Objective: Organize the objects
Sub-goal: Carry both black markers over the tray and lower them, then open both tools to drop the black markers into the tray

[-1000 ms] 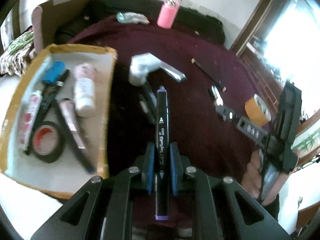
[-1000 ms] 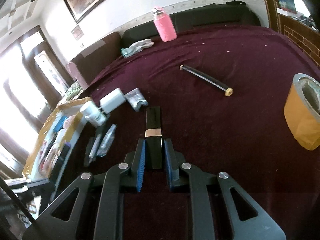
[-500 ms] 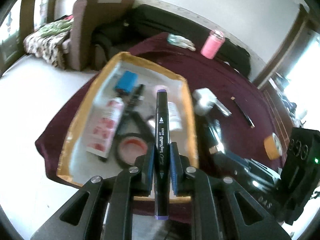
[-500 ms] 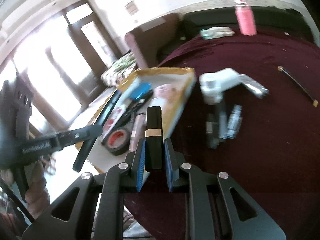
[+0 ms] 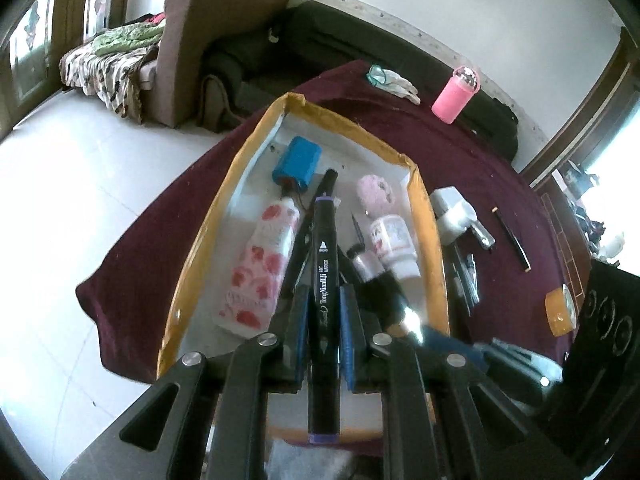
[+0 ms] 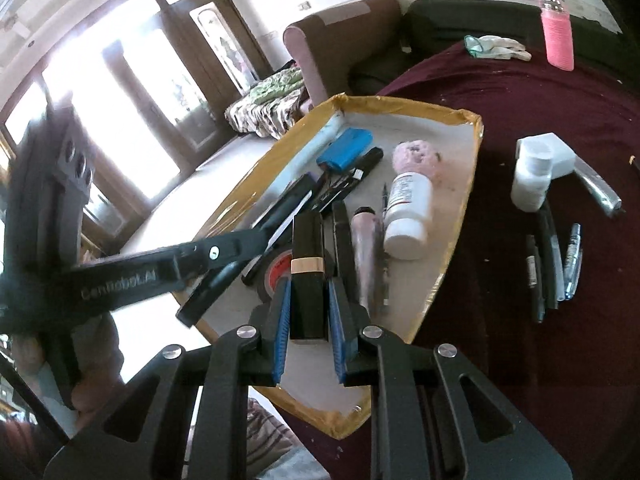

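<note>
Both tools hang tilted down over the cardboard tray (image 5: 424, 216): left tool (image 5: 324, 312) clamps a black marker (image 5: 325, 280), right tool (image 6: 308, 308) grips a black lipstick (image 6: 307, 280).

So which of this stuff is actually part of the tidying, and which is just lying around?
Part of the job:
- marker in left gripper
- black tube in right gripper
- tray
- loose pens

Lying about:
- pink bottle
- glove
- sofa
</note>
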The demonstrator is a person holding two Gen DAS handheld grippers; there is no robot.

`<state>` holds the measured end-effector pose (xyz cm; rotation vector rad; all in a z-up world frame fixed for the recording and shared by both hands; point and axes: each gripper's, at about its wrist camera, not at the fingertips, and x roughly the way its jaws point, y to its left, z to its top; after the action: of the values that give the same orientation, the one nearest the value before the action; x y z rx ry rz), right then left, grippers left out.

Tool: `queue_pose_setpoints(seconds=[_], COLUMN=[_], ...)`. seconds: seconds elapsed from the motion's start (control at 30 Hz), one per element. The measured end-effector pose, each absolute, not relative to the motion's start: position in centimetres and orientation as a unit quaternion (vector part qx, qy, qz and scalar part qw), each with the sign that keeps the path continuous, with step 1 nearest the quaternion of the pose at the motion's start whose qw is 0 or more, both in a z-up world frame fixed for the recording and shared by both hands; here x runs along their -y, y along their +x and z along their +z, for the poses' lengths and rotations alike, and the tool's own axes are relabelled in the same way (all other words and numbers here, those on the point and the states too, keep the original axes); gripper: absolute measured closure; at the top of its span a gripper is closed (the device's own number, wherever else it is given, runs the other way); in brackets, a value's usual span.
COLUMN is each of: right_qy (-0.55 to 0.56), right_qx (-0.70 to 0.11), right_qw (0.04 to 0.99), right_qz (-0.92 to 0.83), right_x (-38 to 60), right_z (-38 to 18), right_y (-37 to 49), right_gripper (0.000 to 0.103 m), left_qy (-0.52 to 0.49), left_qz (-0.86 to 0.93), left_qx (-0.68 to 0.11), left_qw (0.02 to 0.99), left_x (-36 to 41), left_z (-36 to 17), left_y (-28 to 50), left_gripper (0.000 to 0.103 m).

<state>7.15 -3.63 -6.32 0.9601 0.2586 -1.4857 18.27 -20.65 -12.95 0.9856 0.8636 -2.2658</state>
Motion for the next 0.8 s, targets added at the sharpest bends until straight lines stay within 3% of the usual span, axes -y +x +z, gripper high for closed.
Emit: queue_pose_setpoints(seconds=[0.43,0.8], right_qy=[0.416,0.445], right_qx=[-0.153,-0.121], right_qw=[0.583,0.591], right_qz=[-0.681,-0.662], right_x=[4.9,4.7], right_z=[-6.8,-7.9], right_y=[7.4,6.4], right_gripper=[0.087,0.087], left_qy=[0.393,0.382], left_qz=[-0.822,-0.824], left_qx=[-0.326,-0.342], left_qw=[0.252,0.241], left_x=[22.4,22.5], left_z=[-15.0,-15.0], left_y=[16.4,16.9], left_gripper=[0.091,0.089])
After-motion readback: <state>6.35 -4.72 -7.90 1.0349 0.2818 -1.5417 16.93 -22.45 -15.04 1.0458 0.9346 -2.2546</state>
